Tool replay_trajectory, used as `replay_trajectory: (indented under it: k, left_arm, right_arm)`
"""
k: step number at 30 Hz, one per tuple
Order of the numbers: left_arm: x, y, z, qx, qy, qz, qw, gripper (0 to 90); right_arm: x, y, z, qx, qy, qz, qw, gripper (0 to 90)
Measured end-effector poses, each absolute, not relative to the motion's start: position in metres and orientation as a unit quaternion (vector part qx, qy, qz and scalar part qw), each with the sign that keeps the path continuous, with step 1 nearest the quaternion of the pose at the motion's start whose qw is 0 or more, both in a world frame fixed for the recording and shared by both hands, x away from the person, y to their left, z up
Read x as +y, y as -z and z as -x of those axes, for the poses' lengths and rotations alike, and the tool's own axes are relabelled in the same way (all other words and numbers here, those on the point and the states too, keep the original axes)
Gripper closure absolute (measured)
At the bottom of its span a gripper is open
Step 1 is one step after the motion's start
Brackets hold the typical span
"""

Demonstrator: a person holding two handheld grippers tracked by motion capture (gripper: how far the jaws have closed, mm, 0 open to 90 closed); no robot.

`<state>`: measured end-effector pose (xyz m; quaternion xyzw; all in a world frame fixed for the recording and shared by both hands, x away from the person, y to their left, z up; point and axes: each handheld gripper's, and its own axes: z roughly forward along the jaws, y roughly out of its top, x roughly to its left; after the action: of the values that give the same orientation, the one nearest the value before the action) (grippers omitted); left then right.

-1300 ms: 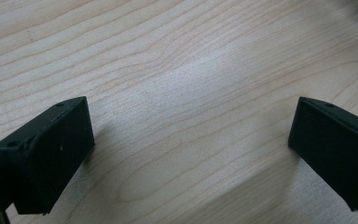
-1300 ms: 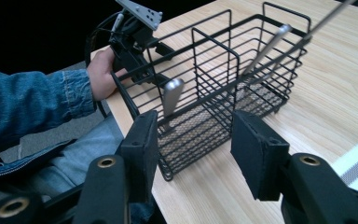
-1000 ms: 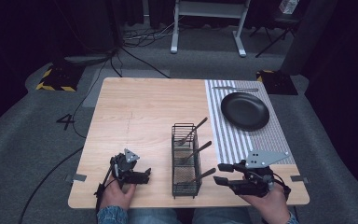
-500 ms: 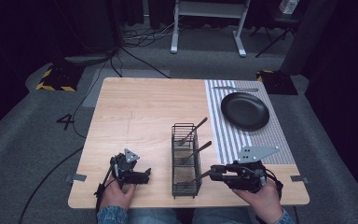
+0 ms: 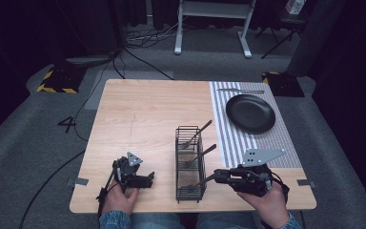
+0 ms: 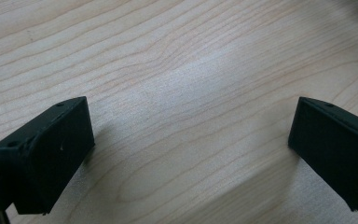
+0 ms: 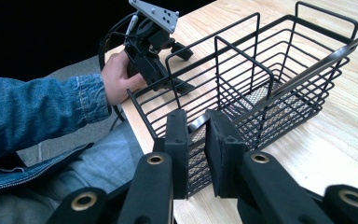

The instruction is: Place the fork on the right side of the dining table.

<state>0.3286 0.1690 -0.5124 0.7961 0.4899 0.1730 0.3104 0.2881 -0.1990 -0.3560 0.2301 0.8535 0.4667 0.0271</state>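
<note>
- Cutlery basket (image 5: 190, 164) of black wire stood upright near the front edge of the wooden bench (image 5: 143, 114), between the two hands.
- Right gripper (image 5: 218, 177) had just been closing its jaws; in the right gripper view they pinched the handle end of a utensil (image 7: 279, 86) that leaned out of the basket's nearest compartment.
- Left gripper (image 5: 148, 179) rested on the bench well left of the basket, jaws wide apart over bare wood.
- Black plate (image 5: 250, 112) lay on the striped mat (image 5: 228, 138) farther back.
</note>
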Motion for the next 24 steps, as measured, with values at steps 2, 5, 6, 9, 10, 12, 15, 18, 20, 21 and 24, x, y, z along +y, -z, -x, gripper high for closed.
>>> replay_trajectory:
  k: [2,5,6,9,10,12,15,18,20,21,24]
  left_arm:
    - [0.169,0.5124,-0.3287,0.49,-0.172,-0.796,0.311,0.2]
    - [0.169,0.5124,-0.3286,0.49,-0.173,-0.796,0.31,0.2]
    - [0.169,0.5124,-0.3286,0.49,-0.173,-0.796,0.31,0.2]
    - [0.169,0.5124,-0.3286,0.49,-0.173,-0.796,0.311,0.2]
    - [0.169,0.5124,-0.3287,0.49,-0.173,-0.796,0.311,0.2]
    - [0.169,0.5124,-0.3286,0.49,-0.173,-0.796,0.31,0.2]
    - [0.169,0.5124,-0.3286,0.49,-0.173,-0.796,0.31,0.2]
    - [0.1689,0.5124,-0.3285,0.49,-0.172,-0.796,0.31,0.2]
    - [0.1688,0.5124,-0.3284,0.491,-0.172,-0.796,0.311,0.2]
    - [0.1688,0.5124,-0.3284,0.491,-0.172,-0.796,0.311,0.2]
    - [0.1688,0.5124,-0.3284,0.491,-0.172,-0.796,0.311,0.2]
  right_arm:
    - [-0.1988,0.3556,-0.2879,0.854,-0.466,-0.23,0.028,79.5]
    - [-0.1976,0.3548,-0.2865,0.856,-0.464,-0.225,0.033,80.2]
    - [-0.1974,0.3546,-0.2861,0.856,-0.464,-0.225,0.034,80.7]
    - [-0.197,0.3536,-0.2848,0.856,-0.464,-0.223,0.039,82.6]
    - [-0.1979,0.3517,-0.2839,0.855,-0.466,-0.222,0.04,86.2]
    - [-0.1979,0.3511,-0.2841,0.856,-0.466,-0.221,0.042,86.3]
    - [-0.197,0.3515,-0.2847,0.856,-0.465,-0.223,0.04,86.5]
    - [-0.1963,0.3514,-0.2845,0.856,-0.466,-0.222,0.041,86.6]
    - [-0.1956,0.3512,-0.2846,0.854,-0.469,-0.222,0.044,86.9]
    - [-0.196,0.3507,-0.2848,0.852,-0.471,-0.224,0.045,87.0]
    - [-0.1972,0.3496,-0.2853,0.847,-0.477,-0.229,0.05,87.1]
